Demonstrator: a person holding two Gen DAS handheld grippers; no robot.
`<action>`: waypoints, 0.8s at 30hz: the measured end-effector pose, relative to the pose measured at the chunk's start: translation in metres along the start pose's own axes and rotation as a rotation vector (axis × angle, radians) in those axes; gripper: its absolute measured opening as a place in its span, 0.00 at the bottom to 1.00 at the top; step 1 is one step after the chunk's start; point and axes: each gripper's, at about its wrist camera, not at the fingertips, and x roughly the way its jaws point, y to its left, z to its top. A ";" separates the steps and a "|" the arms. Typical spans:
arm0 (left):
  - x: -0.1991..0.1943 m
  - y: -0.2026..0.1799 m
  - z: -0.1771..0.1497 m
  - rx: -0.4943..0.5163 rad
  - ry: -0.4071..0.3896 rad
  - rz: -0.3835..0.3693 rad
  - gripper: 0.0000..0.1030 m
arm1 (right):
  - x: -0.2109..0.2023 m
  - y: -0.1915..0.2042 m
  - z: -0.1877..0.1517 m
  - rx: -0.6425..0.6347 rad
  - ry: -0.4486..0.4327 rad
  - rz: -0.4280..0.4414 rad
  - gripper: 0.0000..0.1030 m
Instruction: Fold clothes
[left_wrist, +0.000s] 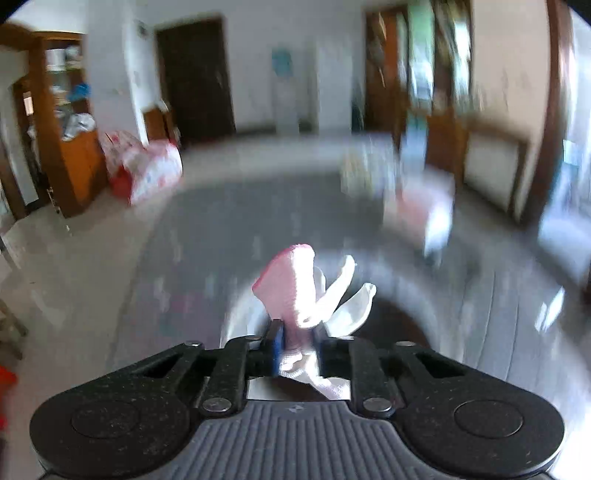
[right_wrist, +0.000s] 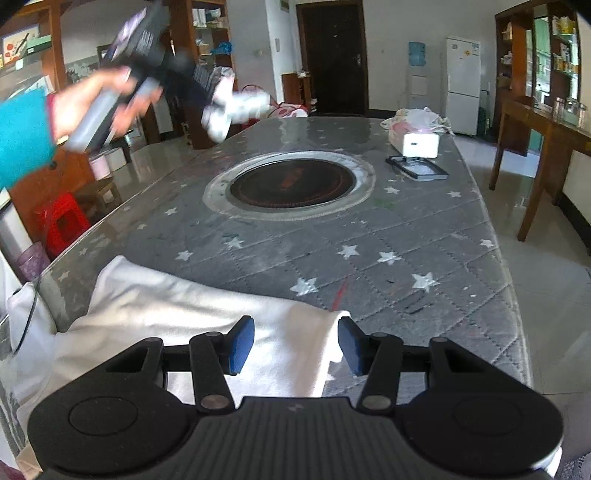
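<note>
White cloth (right_wrist: 207, 325) lies between right gripper's (right_wrist: 295, 345) parted jaws.

pink-white garment (left_wrist: 295, 291) bunched aloft, white cloth (right_wrist: 177, 314) spread flat

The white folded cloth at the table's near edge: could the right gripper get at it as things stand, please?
Probably yes: the right gripper has open jaws just over the white folded cloth, with nothing between them.

The right gripper (right_wrist: 295, 345) hovers with its jaws apart over the near edge of a white garment (right_wrist: 177, 314), whose folded corner lies between the blue pads (right_wrist: 242, 343) without touching them. Beyond the jaws stretches the grey star-patterned table (right_wrist: 406, 236). Up and left, a hand (right_wrist: 92, 103) holds the left gripper (right_wrist: 221, 107), clamped on pale cloth.
</note>
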 end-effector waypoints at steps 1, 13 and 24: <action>-0.004 0.001 0.012 -0.021 -0.041 0.000 0.50 | -0.001 -0.002 0.000 0.000 -0.001 -0.007 0.49; -0.024 -0.006 -0.004 0.171 0.050 0.125 0.67 | 0.006 -0.018 0.004 0.010 0.003 -0.026 0.53; -0.094 0.066 -0.028 0.200 0.136 0.317 0.79 | 0.040 -0.031 0.005 0.092 0.050 0.011 0.52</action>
